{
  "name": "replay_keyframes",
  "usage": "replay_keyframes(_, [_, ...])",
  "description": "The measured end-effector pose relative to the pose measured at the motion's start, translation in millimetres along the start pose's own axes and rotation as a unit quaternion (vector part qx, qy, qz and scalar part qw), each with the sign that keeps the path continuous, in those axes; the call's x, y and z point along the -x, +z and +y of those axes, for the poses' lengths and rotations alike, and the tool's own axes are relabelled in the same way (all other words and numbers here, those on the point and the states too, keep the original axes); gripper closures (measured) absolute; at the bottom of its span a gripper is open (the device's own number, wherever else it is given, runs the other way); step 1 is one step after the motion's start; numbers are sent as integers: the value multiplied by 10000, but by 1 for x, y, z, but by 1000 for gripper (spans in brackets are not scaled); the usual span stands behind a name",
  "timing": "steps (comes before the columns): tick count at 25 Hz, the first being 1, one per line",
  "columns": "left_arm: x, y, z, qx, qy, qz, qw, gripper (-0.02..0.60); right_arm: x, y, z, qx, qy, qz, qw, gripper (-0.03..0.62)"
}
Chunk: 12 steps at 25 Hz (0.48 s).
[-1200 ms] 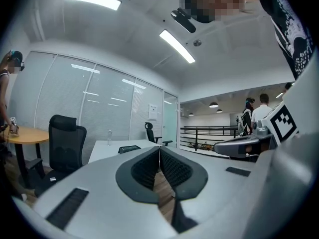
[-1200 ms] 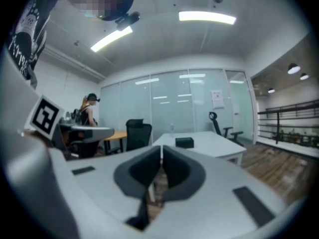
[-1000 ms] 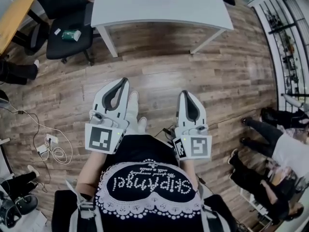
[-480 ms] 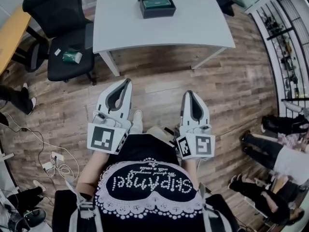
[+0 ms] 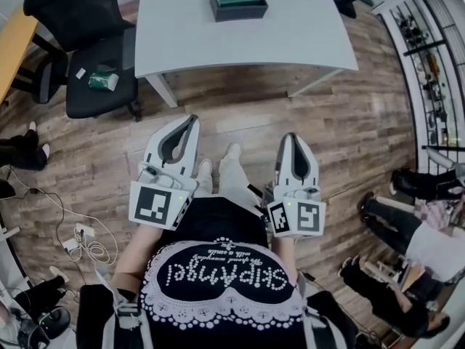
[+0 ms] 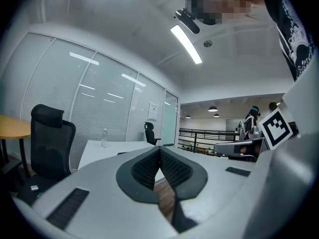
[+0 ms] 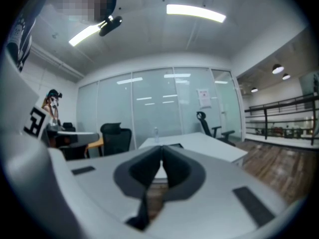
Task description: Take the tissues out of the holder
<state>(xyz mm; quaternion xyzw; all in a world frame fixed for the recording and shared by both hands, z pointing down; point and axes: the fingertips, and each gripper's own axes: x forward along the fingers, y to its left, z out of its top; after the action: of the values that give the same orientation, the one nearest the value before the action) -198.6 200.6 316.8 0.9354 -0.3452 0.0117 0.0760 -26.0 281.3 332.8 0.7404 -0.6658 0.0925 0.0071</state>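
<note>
A dark rectangular tissue holder point(image 5: 237, 2) with a green top sits on the white table point(image 5: 305, 35) far ahead in the head view. Both grippers are held low in front of the person's body, over the wooden floor, well short of the table. The left gripper point(image 5: 192, 119) is shut with nothing between its jaws, and its own view shows the tips point(image 6: 159, 149) touching. The right gripper point(image 5: 290, 136) is likewise shut and empty, its tips point(image 7: 162, 147) meeting. The table point(image 7: 214, 144) shows beyond the right jaws.
A black office chair point(image 5: 87, 46) with a small green packet point(image 5: 102, 81) on its seat stands left of the table. Cables point(image 5: 76, 235) lie on the floor at left. People's legs point(image 5: 403, 217) and a shelf unit point(image 5: 436, 71) are at right.
The table and holder have come further into the head view as the person walks towards them. Both grippers stay shut and level in front of the body.
</note>
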Motion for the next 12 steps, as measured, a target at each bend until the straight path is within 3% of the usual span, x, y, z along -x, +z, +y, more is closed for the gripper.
replay_keyframes(12, [-69, 0, 0, 12, 125, -31, 9999, 560, -58, -1, -56, -138, 219, 179, 9995, 559])
